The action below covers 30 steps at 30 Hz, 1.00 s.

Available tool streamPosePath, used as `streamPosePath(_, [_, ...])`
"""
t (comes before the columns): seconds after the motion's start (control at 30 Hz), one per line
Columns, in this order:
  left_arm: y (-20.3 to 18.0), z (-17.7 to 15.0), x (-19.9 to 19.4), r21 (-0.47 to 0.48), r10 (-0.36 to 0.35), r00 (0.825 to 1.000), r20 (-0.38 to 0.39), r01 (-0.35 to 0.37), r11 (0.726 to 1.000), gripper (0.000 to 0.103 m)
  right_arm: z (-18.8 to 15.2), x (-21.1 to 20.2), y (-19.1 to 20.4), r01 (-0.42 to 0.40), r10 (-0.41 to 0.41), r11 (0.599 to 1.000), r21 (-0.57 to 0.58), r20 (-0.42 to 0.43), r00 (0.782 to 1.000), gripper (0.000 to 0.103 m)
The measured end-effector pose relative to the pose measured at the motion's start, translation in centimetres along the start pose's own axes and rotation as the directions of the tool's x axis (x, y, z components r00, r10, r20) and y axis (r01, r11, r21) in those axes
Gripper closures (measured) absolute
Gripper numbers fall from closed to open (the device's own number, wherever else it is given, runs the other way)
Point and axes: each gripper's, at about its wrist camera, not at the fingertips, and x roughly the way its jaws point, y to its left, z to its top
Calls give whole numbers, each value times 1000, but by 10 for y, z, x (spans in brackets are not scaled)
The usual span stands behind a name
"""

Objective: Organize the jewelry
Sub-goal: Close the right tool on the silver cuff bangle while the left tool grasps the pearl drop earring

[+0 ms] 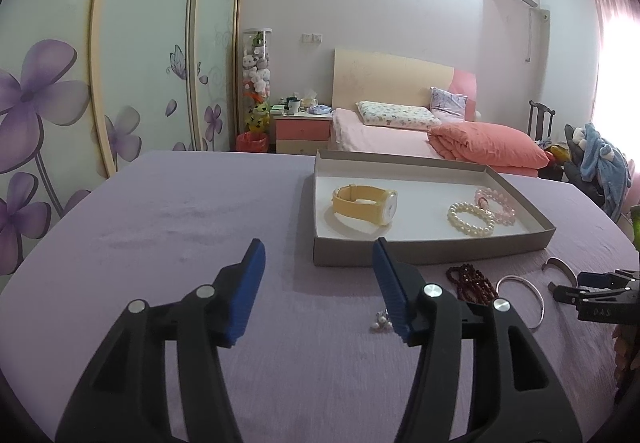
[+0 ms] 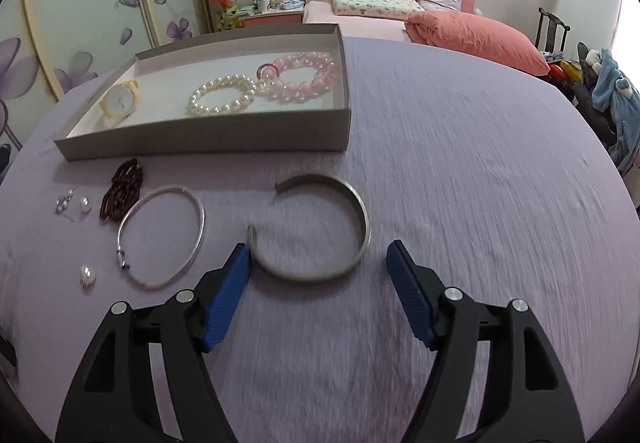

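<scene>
The right gripper (image 2: pixel 319 263) is hanging over the purple-covered counter (image 2: pixel 460 183) with its jaws standing wide apart and gripping nothing. The open silver cuff (image 2: pixel 362 211) is lying flat just ahead of the jaws, its near curve sitting between the two blue pads without touching either. Left of the left-hand jaw, the thin silver bangle (image 2: pixel 200 219) is resting beside the cuff, with the dark red bead strand (image 2: pixel 122 191) and the small pearl earrings (image 2: pixel 84 203) further left. Beyond them the grey tray (image 2: pixel 208 145) is holding the yellow watch (image 2: pixel 120 101), the pearl bracelet (image 2: pixel 222 95) and the pink bead bracelet (image 2: pixel 304 77).

The left gripper (image 1: pixel 319 257) is hovering with its jaws roughly half open, empty, the tray ahead and to their right.
</scene>
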Motion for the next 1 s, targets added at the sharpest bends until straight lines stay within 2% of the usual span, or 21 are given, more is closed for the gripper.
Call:
streamPosePath(0.17, [-2,2,6,3,6,1000,-2,-6,1000,48,6,0,0,-10,10,1000,-8,6,1000,41])
streamPosePath(0.5, [-5,2,9,17,-6,1000,-11,6,1000,48,-35,-34,-2,-4,4,1000,7,5,1000,41])
streamPosePath(0.73, [-12,2,12,32,-19,999,-28,20,999,48,-47,-44,0,-5,5,1000,2,9,1000,41])
streamPosePath(0.87, [-19,2,16,56,-34,997,-75,38,998,48,-49,-45,2,-6,6,1000,2,10,1000,41])
streamPosePath(1.0, [-32,-2,26,103,-68,982,-175,87,991,48,-50,-45,3,-6,6,1000,2,11,1000,41])
